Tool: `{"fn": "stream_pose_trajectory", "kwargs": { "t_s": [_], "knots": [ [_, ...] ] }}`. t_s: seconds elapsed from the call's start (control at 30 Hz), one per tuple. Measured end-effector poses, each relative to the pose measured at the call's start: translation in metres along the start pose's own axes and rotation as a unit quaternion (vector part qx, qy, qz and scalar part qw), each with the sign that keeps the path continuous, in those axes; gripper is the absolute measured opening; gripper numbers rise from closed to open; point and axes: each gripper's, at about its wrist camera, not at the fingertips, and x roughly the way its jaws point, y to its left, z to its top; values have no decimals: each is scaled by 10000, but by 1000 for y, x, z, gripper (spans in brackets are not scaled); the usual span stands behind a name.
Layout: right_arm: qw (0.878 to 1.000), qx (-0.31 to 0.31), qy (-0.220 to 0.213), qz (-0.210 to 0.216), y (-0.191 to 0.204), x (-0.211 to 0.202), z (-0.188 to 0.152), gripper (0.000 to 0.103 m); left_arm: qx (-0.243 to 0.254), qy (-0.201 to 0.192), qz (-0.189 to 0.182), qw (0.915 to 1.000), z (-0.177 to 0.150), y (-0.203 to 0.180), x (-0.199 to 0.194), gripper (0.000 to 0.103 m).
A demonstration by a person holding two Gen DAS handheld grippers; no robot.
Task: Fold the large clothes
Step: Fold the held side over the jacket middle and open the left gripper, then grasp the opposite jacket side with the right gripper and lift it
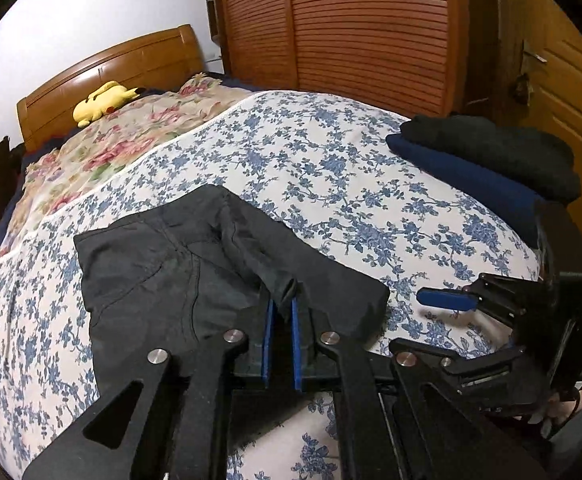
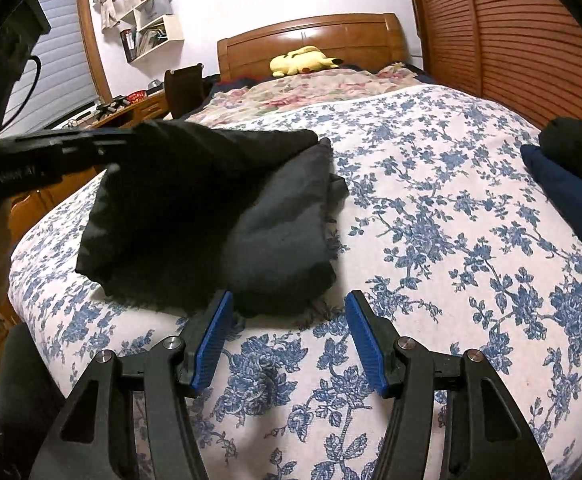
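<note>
Black trousers (image 1: 163,276) lie partly folded on the blue floral bed cover (image 1: 331,168). My left gripper (image 1: 283,304) is shut on a bunched fold of the trousers and holds it lifted. In the right wrist view the trousers (image 2: 219,224) form a dark heap, with the left gripper (image 2: 103,144) pinching their upper left edge. My right gripper (image 2: 287,308) is open and empty, low over the cover just before the heap's near edge. It also shows in the left wrist view (image 1: 455,320), to the right of the trousers.
Folded black and navy clothes (image 1: 491,160) are stacked at the bed's right edge. A yellow plush toy (image 1: 103,100) lies by the wooden headboard (image 2: 311,36). A slatted wardrobe (image 1: 351,24) stands to the right, a desk (image 2: 131,108) to the left.
</note>
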Motion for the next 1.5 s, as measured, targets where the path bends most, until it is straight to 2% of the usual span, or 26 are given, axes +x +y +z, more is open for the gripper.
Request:
{"fn": "stream_pose_trajectory", "kwargs": {
  "t_s": [0.13,0.23,0.37,0.47,0.57,0.63,0.67,0.87,1.0,1.1,1.2,1.37,1.5],
  "knots": [
    [10000,-70,-24,14,5,0,5,60,-68,-52,75,9999,-4,8,-12,11],
    [9999,-97,-78,23,6,0,9,60,-189,-198,-50,9996,-10,17,-25,21],
    [9998,-157,-130,9,8,3,16,60,-363,-439,-44,9984,-22,33,-51,36],
    [9994,-265,-222,33,14,3,26,60,-438,-535,42,9976,-33,47,-64,39],
    [9986,-402,-334,59,21,2,40,60,-558,-591,100,9966,-45,63,-71,56],
    [9978,-501,-422,82,25,-1,53,60,-666,-613,131,9958,-55,73,-75,60],
    [9974,-533,-467,110,28,-2,60,60,-713,-613,139,9955,-59,79,-76,67],
    [9946,-811,-561,331,49,7,101,60,-926,-611,285,9934,-81,107,-78,68],
    [9925,-1065,-238,555,70,41,117,60,-1066,-575,341,9921,-93,122,-72,68],
    [9904,-1165,174,724,79,74,114,60,-1124,-493,337,9919,-102,130,-66,68],
    [9893,-1151,553,710,80,101,101,60,-1189,-431,300,9915,-110,138,-59,68],
    [9907,-797,872,674,69,125,85,60,-1256,-412,212,9910,-117,147,-50,68],
    [9895,-487,1042,873,66,137,82,60,-1293,-406,150,9907,-118,151,-45,68]
  ]
}}
